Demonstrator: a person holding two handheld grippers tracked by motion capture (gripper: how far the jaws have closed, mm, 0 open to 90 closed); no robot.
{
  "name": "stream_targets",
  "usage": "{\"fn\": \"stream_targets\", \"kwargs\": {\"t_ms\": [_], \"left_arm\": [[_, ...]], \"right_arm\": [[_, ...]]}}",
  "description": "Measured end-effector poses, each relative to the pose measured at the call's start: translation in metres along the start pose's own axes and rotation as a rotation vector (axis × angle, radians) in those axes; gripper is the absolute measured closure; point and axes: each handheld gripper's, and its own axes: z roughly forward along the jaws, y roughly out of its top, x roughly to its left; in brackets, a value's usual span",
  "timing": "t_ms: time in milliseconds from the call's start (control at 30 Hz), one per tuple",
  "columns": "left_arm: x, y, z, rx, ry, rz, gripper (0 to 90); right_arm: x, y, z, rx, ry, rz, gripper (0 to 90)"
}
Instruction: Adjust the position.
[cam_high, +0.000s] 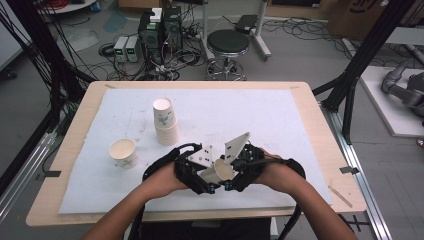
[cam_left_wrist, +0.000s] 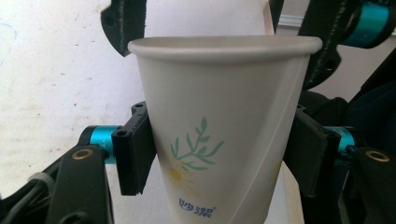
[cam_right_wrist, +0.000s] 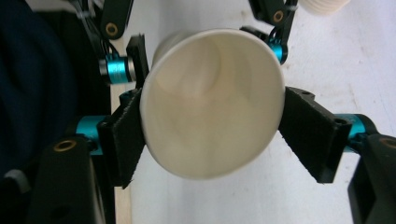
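Near the front edge of the desk (cam_high: 90, 105), two hand-held grippers meet on a single paper cup (cam_high: 220, 171) held clear of the white mat (cam_high: 260, 115). The left gripper (cam_left_wrist: 219, 154) pinches the cup's printed wall from both sides, below the rim; the right gripper (cam_right_wrist: 212, 135) looks straight into the mouth, its jaws pressed against the rim's opposite edges. The cup lies tilted, its long axis running from the left gripper's hold toward the right gripper, mouth facing the person's right hand (cam_high: 280, 172). Both hands are equally close, so either could carry it. Farther back stand a stack of paper cups (cam_high: 165, 121) and, to its left, a lone upright cup (cam_high: 123, 153).
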Motion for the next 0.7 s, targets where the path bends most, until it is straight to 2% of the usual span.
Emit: {"fn": "stream_targets", "kwargs": {"t_ms": [133, 300, 467, 600, 700], "left_arm": [[0.001, -0.005, 0.0, -0.027, 0.004, -0.016, 32.4], [0.002, -0.014, 0.0, -0.06, 0.004, -0.05, 32.3], [0.003, -0.025, 0.0, -0.117, 0.014, -0.099, 31.3], [0.005, -0.034, -0.002, -0.167, 0.049, -0.138, 31.4], [0.007, -0.041, -0.005, -0.225, 0.098, -0.179, 31.1]], "right_arm": [[-0.001, -0.006, -0.003, -0.087, 0.005, 0.025, 23.3], [-0.001, -0.018, -0.011, -0.226, 0.004, 0.069, 22.5], [-0.002, -0.035, -0.015, -0.316, -0.031, 0.116, 22.6], [-0.001, -0.052, -0.018, -0.391, -0.064, 0.169, 22.6], [-0.002, -0.064, -0.019, -0.409, -0.117, 0.217, 22.6]]}}
